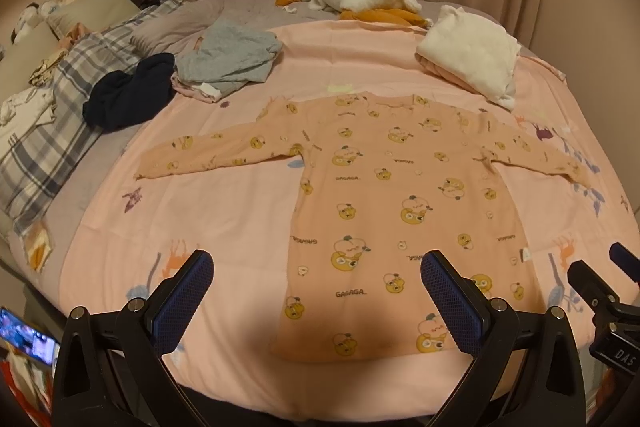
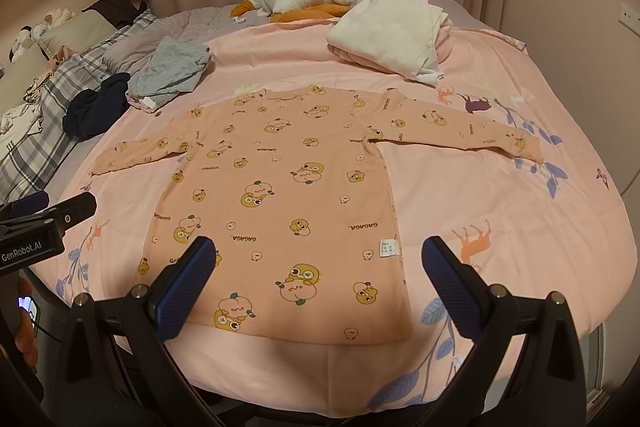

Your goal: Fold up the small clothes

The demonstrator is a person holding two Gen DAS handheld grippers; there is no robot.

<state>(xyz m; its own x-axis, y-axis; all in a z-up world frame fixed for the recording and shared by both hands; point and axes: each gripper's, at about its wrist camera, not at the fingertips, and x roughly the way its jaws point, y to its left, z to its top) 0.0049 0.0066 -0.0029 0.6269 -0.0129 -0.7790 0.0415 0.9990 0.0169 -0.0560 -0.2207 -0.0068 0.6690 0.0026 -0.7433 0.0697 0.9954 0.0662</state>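
A peach long-sleeved top (image 1: 384, 195), printed "GAGAGA", is laid flat with sleeves outstretched on the pink sheet (image 1: 224, 211); a white care tag (image 2: 389, 247) is seen near its hem. The left gripper (image 1: 316, 291), seen in the right view marked "GenRobot.AI", and the right gripper (image 2: 320, 283) are held with jaws spread, nothing gripped.

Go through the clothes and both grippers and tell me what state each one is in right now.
Peach long-sleeved cartoon-print shirt: spread flat, sleeves out, unfolded.
Cream folded garment: folded, on top of a pink one.
Grey garment: crumpled.
Dark navy garment: bunched up.
Left gripper: open, holding nothing.
Right gripper: open, holding nothing.
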